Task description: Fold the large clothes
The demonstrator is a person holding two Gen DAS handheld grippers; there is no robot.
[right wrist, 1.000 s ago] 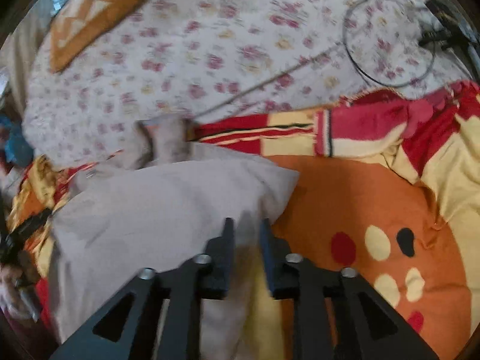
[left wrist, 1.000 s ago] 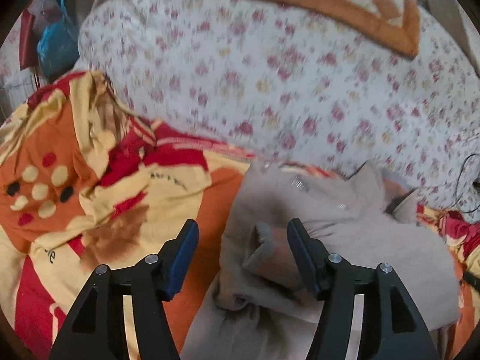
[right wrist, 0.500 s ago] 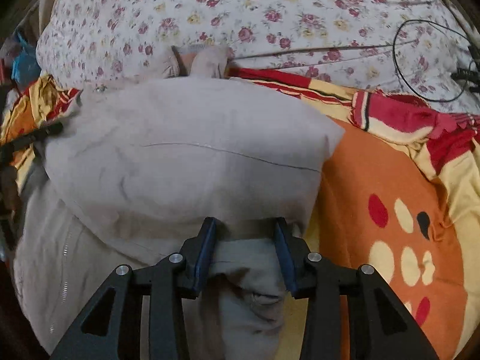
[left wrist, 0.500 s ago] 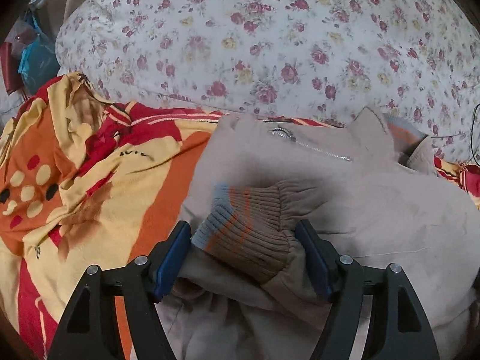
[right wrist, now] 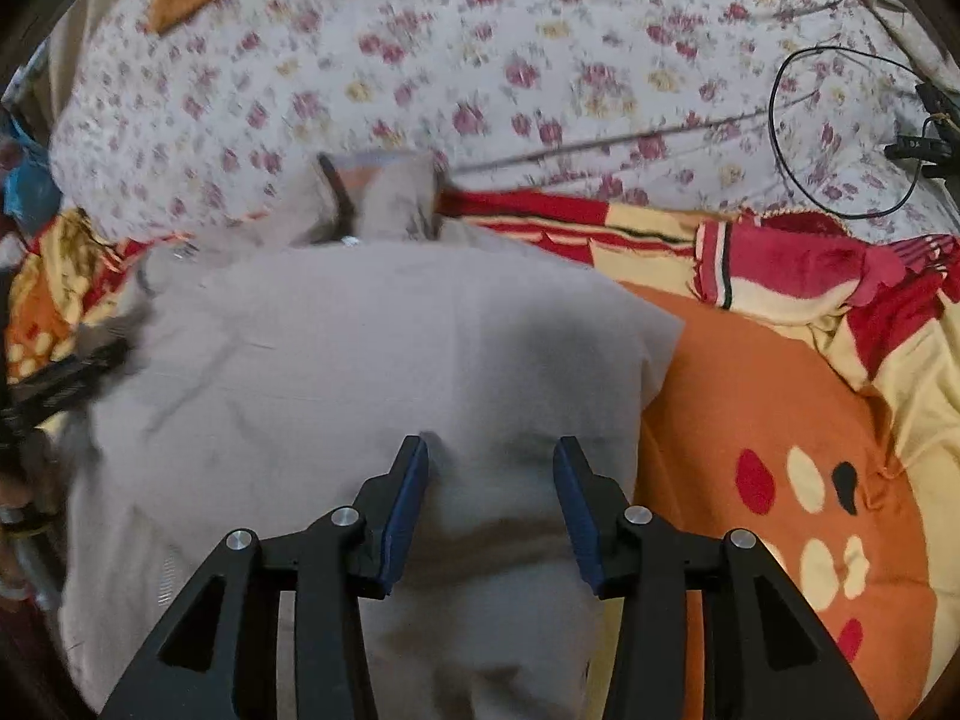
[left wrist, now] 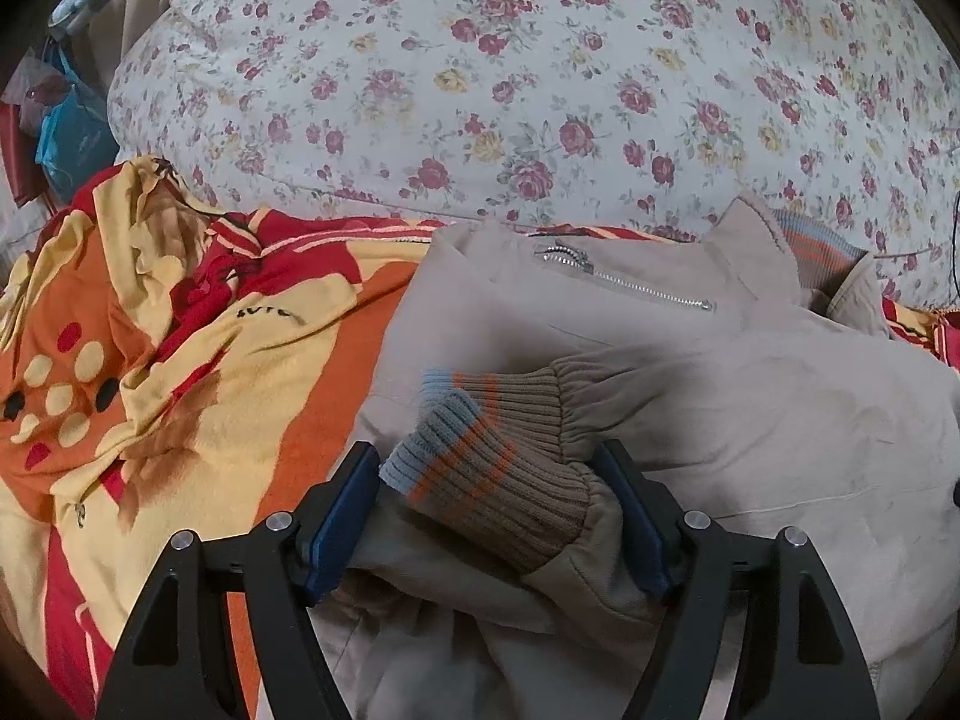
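Beige jacket (left wrist: pixel 750 420) lies on the orange-yellow blanket (left wrist: pixel 180 360), its collar end toward the floral duvet (left wrist: pixel 540 90). Looks about mid-fold: the body is doubled over, and the sleeve with its ribbed cuff (left wrist: pixel 486 450) is laid across the front. Left to do, I'd judge: at least one more fold to make it compact, then flatten it.

My left tongs (left wrist: pixel 489 516) have just been opening. They now stand wide, with the cuff between the pads and a gap at the left pad. I read that as released, not gripped. My right tongs (right wrist: pixel 491 498) have also just been opening. They are about half open over smooth jacket cloth and pinch nothing.

Only the left view shows the cuff, the chest zipper (left wrist: pixel 624 282) and the striped collar rib. Only the right view, which is blurry, shows the jacket's folded right edge against the blanket, a black cable loop (right wrist: pixel 840 132) on the duvet, and my left tongs at the far left edge.
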